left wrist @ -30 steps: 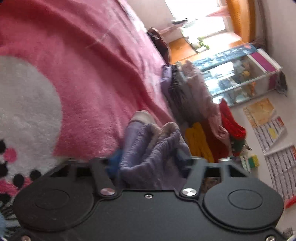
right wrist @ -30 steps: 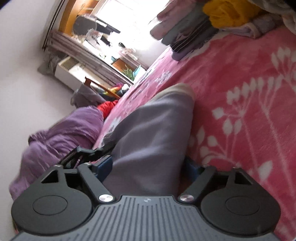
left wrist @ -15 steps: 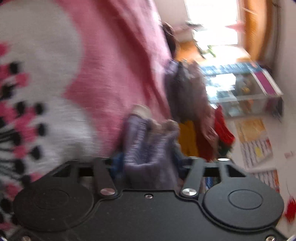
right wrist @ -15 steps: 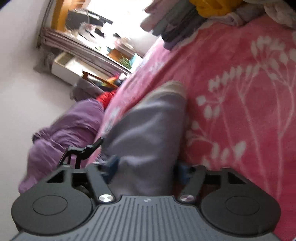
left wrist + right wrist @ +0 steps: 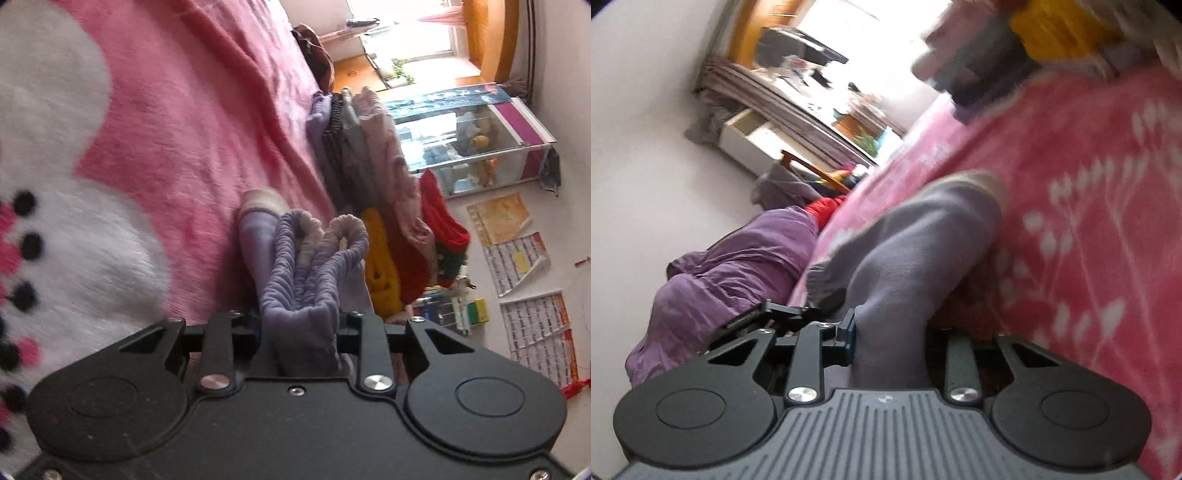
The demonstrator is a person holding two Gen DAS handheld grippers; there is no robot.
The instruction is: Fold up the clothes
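Both grippers are clamping the lavender garment [image 5: 299,295] over the pink blanket [image 5: 192,122]: left gripper [image 5: 299,326] pinching gathered cuffs, right gripper [image 5: 890,332] gripping plain cloth; keeping edges level should help

Bright window [image 5: 402,33], glass display cabinet [image 5: 472,144], white walls [image 5: 646,129]

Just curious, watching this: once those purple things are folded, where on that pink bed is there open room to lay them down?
The pink blanket lies bare beside the purple garment, up to the stacked clothes. In the left view its white patch is free too. It is crowded at that stack and by the crumpled purple bedding.
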